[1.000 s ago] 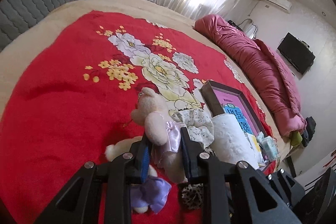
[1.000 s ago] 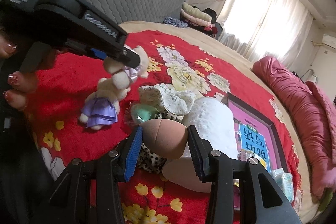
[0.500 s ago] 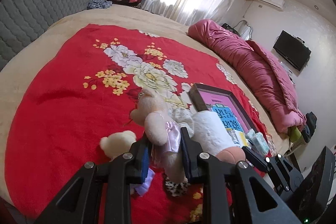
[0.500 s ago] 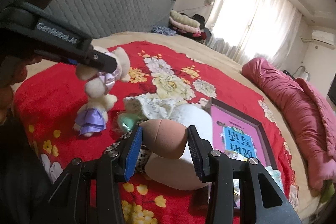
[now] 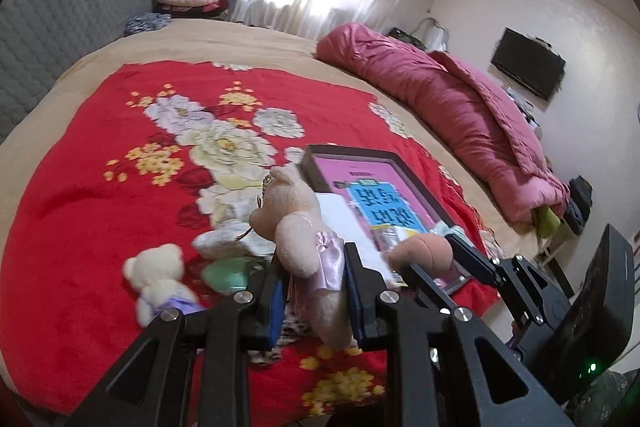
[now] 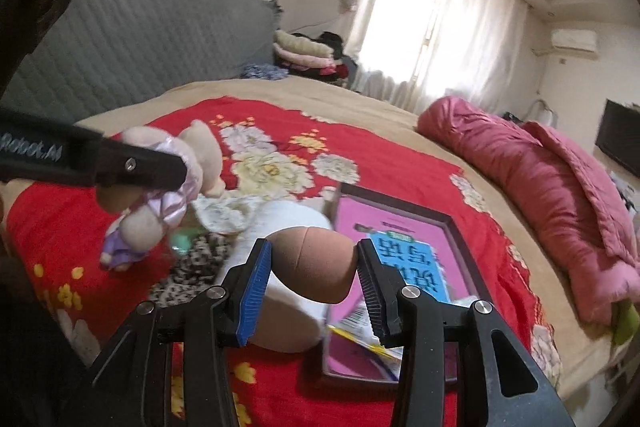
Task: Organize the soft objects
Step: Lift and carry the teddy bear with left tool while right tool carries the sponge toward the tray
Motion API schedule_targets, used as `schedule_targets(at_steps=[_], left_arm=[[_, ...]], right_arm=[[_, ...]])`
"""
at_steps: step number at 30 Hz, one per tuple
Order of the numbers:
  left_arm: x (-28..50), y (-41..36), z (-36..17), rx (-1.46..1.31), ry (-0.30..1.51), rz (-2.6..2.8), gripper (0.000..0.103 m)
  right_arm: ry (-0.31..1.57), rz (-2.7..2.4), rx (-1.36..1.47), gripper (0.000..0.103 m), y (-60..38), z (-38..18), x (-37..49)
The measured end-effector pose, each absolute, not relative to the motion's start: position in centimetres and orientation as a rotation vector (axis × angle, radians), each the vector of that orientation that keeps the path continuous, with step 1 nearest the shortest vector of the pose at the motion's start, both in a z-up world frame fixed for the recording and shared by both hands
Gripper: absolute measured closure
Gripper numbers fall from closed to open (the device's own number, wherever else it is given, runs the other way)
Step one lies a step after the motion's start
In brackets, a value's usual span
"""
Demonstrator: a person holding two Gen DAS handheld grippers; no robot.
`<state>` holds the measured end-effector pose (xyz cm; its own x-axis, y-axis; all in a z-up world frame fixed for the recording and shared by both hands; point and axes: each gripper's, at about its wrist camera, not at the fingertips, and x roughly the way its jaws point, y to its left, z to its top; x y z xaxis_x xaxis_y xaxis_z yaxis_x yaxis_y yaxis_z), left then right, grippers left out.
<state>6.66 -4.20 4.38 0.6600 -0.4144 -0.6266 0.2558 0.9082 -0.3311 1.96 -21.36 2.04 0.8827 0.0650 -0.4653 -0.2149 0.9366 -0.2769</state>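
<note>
Left wrist: red floral blanket [image 5: 80, 195] on bed; left gripper [image 5: 316, 291] clamps plush bear [image 5: 296, 227]; right gripper [image 6: 314, 267] clamps sponge [image 6: 316, 263].

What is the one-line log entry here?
left gripper: shut on plush bear | right gripper: shut on sponge | both above bed

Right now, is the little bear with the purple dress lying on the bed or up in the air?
Lying on the red blanket. The little bear rests there alone; the left tongs hold a different, pinkish plush toy.
</note>
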Motion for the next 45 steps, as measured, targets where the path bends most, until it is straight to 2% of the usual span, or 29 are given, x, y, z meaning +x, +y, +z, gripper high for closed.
schedule_targets(at_steps=[21, 45], left_arm=[[6.6, -15.6, 4.9, -0.076, 0.784, -0.545, 0.077], [9.4, -19.9, 0.1, -0.019, 0.876, -0.579, 0.077]], right_arm=[[0.467, -0.054, -0.102, 0.058, -31.1, 3.1, 2.2], [0.552, -0.108, -0.059, 0.058, -34.6, 0.7, 3.8]])
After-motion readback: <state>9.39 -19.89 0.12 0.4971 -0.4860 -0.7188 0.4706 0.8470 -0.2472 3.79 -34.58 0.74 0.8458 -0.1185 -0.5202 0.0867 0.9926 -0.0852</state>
